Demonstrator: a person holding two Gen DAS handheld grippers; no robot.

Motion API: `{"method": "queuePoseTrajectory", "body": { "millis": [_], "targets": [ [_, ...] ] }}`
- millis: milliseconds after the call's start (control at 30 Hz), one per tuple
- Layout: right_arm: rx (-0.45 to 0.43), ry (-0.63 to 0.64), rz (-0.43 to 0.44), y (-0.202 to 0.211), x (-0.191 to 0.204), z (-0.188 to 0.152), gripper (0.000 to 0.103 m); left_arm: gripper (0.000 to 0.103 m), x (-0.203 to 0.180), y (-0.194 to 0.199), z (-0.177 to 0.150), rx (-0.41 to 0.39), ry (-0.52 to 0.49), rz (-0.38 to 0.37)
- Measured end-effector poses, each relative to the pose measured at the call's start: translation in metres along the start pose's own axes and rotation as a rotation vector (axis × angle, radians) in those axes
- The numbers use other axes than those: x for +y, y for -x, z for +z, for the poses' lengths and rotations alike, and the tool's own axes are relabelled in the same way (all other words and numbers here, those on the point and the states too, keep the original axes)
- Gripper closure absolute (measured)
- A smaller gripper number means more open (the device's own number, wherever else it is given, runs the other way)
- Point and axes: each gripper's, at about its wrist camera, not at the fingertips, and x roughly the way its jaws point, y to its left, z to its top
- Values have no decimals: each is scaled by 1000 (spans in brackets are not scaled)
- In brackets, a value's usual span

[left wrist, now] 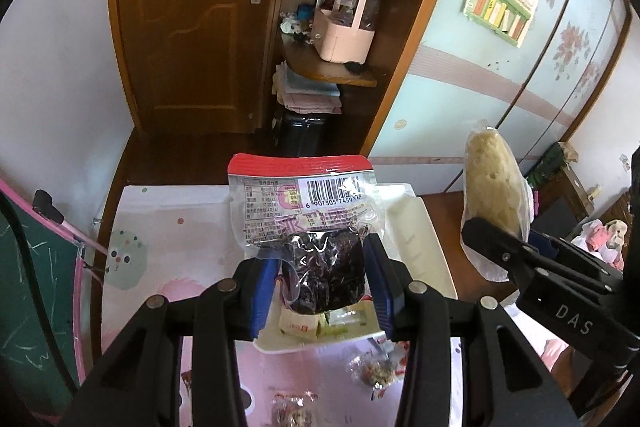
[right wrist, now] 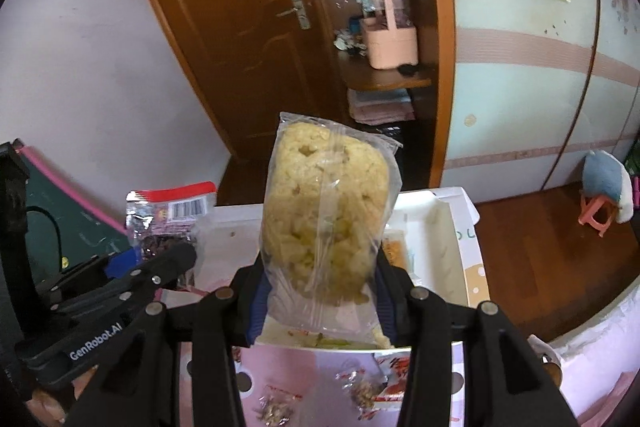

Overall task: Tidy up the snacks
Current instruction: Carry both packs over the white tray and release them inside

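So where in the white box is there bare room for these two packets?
The white box looks bare along its far floor, between the back wall and the orange snack inside. Its near end, under both tongs, is crowded with small wrapped sweets.

Left gripper (left wrist: pixel 320 283) pointing forward and down, blue pads (left wrist: pixel 262 291) pressed on both sides of a dark snack packet (left wrist: pixel 312 227), held upright between the fingers. Right gripper (right wrist: pixel 320 291) just beside it, tilted the same way, clamped on a clear bag of pale puffed snack (right wrist: pixel 326 211).
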Motion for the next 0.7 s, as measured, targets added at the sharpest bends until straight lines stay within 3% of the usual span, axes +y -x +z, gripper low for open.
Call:
{"method": "queuePoseTrajectory", "body": {
  "millis": [300,633,700],
  "targets": [
    [53,-45,-32,-33,-20,6,58,62,-8,-48,14,49,-13,-11],
    [92,-56,-61,-51,-30,8,58,62,-14,-67,12,82,-34,-1],
    [104,-52,-63,-53,-30,8,57,56,-14,-71,13,97,-41,21]
  ]
}}
